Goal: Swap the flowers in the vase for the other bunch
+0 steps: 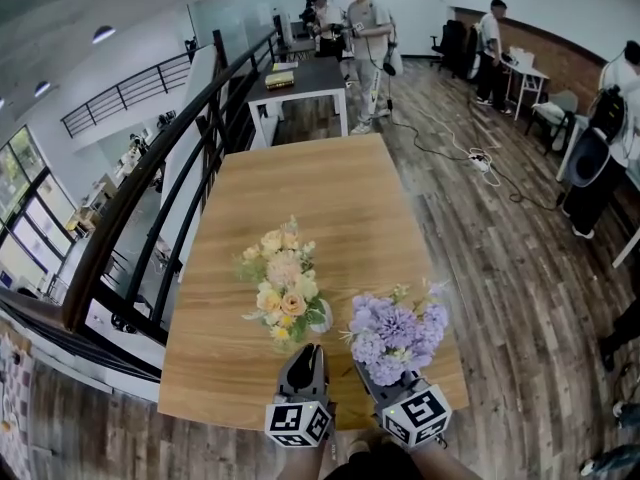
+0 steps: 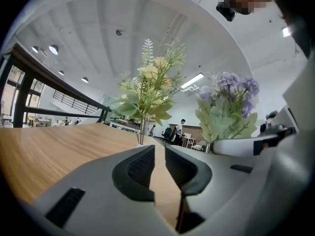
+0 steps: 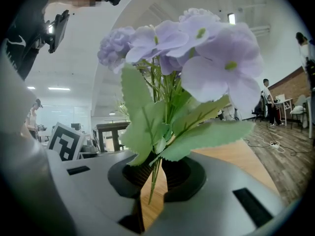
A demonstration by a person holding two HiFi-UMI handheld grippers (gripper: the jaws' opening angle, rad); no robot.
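A yellow and peach flower bunch (image 1: 283, 286) stands upright in a small white vase (image 1: 322, 318) on the wooden table (image 1: 310, 188), near its front edge. In the left gripper view this bunch (image 2: 147, 87) rises straight ahead of the jaws. My left gripper (image 1: 308, 352) (image 2: 160, 154) sits low just in front of the vase, open by a narrow gap with nothing between its pads. My right gripper (image 1: 366, 368) (image 3: 160, 168) is shut on the stems of a purple flower bunch (image 1: 397, 330) (image 3: 187, 48), held upright to the right of the vase.
A black railing (image 1: 150, 198) runs along the table's left side. A dark table (image 1: 300, 76) stands beyond the far end, with people (image 1: 365, 38) behind it. Cables (image 1: 480, 163) lie on the wood floor to the right.
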